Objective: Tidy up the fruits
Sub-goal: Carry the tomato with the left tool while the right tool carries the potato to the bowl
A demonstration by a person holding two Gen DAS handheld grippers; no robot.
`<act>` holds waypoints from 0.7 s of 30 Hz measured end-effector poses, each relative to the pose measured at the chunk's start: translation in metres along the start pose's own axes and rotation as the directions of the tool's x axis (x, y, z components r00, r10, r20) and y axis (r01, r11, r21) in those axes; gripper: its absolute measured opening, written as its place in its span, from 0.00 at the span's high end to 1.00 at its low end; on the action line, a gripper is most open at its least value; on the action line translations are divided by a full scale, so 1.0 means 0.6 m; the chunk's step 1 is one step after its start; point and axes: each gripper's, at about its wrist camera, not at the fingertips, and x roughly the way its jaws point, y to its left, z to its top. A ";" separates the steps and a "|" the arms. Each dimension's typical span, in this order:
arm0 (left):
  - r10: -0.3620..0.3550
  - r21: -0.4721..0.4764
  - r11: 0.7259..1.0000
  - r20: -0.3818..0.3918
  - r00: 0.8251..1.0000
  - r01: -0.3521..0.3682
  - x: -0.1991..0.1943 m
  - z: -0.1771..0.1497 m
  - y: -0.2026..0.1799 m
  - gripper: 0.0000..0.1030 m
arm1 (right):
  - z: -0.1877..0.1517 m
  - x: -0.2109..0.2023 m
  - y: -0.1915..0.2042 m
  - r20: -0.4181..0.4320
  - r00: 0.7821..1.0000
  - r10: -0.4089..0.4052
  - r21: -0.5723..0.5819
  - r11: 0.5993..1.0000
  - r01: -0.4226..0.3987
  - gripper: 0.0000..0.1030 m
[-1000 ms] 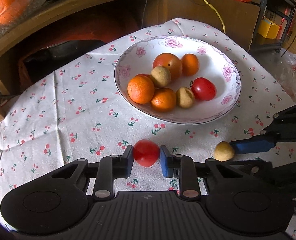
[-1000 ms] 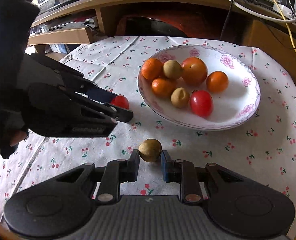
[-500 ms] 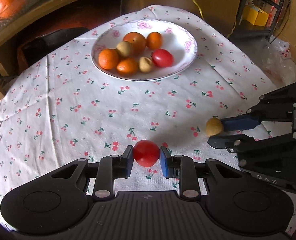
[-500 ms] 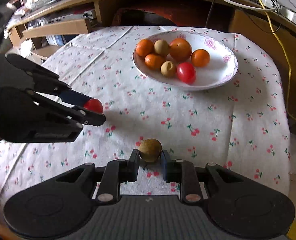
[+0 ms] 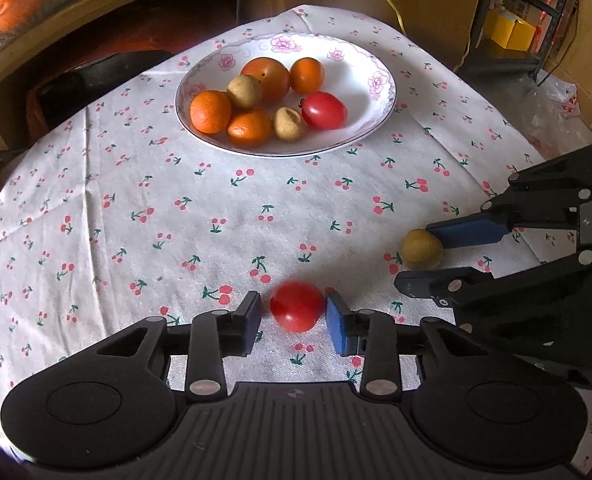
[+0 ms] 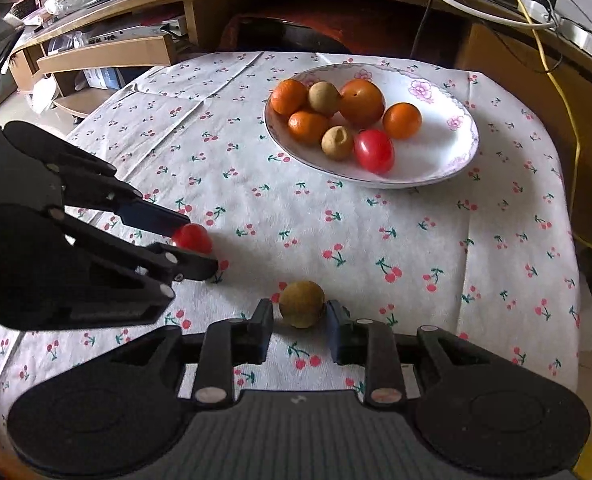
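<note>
Evidently a release step is in hand: the left gripper (image 5: pixel 293 318) has just been opening, so a small red tomato (image 5: pixel 297 306) is left loose between parted pads, well short of the white flower-rimmed plate (image 5: pixel 376 120). Likewise, the right gripper's (image 6: pixel 300 326) jaws have just been opening, and a round tan-brown fruit (image 6: pixel 302 303) sits free between them on the cherry-print tablecloth (image 6: pixel 376 232). Next, both grippers are probably to be drawn back clear without either fruit being nudged.

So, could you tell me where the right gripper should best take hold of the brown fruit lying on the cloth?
Across the widest middle of the brown fruit, from above and the near side. It is round and sits between the right gripper's just-opened jaws, so its left and right flanks suit the pads.
</note>
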 end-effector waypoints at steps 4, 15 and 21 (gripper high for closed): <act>0.014 0.027 1.000 0.007 1.000 -0.015 -0.003 -0.004 -0.005 0.55 | 0.004 0.001 -0.001 -0.008 1.000 0.007 0.005 1.000 -0.007 0.69; 0.009 0.033 0.999 0.012 1.000 -0.009 -0.002 -0.004 -0.007 0.63 | 0.004 0.003 -0.003 0.000 1.000 -0.007 -0.004 1.000 0.007 0.69; 0.007 0.031 0.999 0.011 1.000 -0.007 -0.007 -0.004 -0.011 0.66 | 0.006 -0.001 0.000 -0.013 1.000 -0.014 -0.009 1.000 0.014 0.77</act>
